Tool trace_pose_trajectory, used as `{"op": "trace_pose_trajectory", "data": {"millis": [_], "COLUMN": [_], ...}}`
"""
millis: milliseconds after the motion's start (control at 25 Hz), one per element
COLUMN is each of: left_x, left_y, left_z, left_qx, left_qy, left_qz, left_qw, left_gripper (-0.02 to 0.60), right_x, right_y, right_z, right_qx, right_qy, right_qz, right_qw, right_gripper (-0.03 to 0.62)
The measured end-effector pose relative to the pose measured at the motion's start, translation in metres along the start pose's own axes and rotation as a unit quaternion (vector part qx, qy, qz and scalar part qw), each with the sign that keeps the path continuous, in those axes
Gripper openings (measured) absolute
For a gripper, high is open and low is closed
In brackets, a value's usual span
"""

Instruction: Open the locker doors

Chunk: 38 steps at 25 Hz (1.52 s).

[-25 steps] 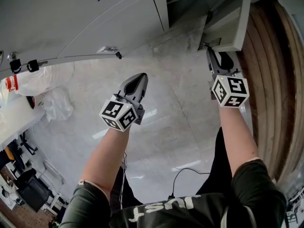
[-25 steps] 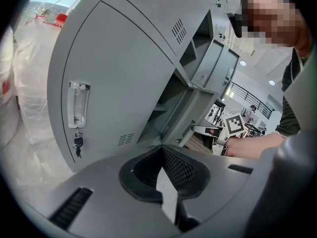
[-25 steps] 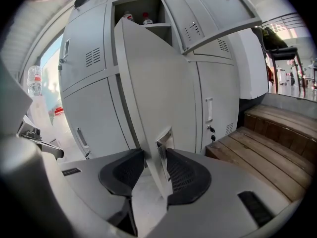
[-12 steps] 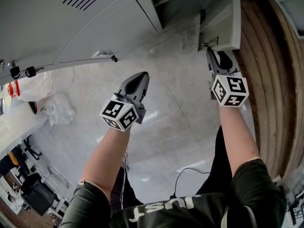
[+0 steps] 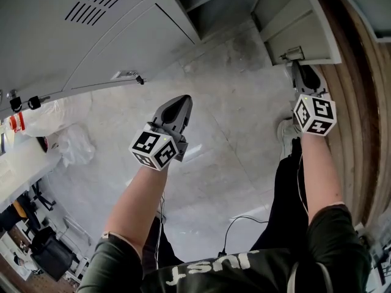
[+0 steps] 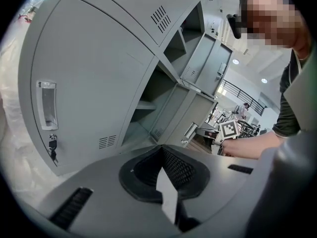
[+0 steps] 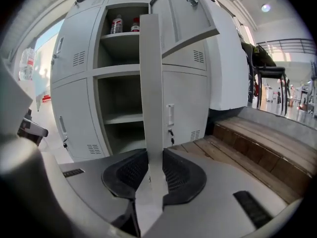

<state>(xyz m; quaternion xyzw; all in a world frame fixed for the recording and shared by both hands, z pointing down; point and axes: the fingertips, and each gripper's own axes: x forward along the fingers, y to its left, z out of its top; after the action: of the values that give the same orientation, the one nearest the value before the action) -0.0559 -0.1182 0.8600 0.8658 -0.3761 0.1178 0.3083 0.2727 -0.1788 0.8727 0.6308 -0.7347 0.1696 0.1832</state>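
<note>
Now I am pulling the lower locker door (image 7: 150, 83) open. My right gripper (image 7: 151, 170) has just been closing its jaws, and they pinch the door's edge. My left gripper (image 6: 166, 180) is closed on nothing. Next I must hold tight and swing wider. I count two open doors and two bottles (image 7: 117, 24).

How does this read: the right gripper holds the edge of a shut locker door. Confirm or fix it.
Wrong: the door is open, swung out from its compartment, not shut. The right gripper holds its edge, its jaws having just been closing onto it. The right gripper view shows it.
</note>
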Motion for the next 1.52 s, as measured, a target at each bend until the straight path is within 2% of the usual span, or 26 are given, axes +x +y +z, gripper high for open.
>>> {"op": "trace_pose_trajectory", "data": {"millis": [280,720,960,1280,1400,1520], "left_x": [0.013,0.034,0.044,0.038,0.031,0.018], "left_y": [-0.008,-0.022,-0.034,-0.031,-0.027,-0.024], "left_z": [0.01,0.022,0.032,0.031,0.03,0.033], "left_qx": [0.001,0.001,0.004,0.005,0.005,0.002], "left_qy": [-0.001,-0.005,-0.009,-0.007,-0.005,-0.01], "left_qz": [-0.003,-0.005,-0.01,-0.008,-0.006,-0.001], "left_qw": [1.0,1.0,0.9999,0.9999,1.0,0.9999], "left_gripper": [0.006,0.006,0.006,0.006,0.006,0.006], "right_x": [0.005,0.019,0.021,0.022,0.018,0.004], "right_y": [-0.051,-0.101,-0.103,-0.103,-0.102,-0.093], "right_z": [0.004,0.014,0.014,0.014,0.006,-0.019], "right_qx": [-0.003,-0.011,-0.022,-0.026,-0.014,0.006], "right_qy": [0.007,0.014,0.019,0.016,0.025,0.054], "right_qz": [-0.028,-0.046,-0.032,-0.047,-0.055,-0.055], "right_qw": [1.0,0.999,0.999,0.998,0.998,0.997], "right_gripper": [0.107,0.109,0.109,0.114,0.158,0.179]}}
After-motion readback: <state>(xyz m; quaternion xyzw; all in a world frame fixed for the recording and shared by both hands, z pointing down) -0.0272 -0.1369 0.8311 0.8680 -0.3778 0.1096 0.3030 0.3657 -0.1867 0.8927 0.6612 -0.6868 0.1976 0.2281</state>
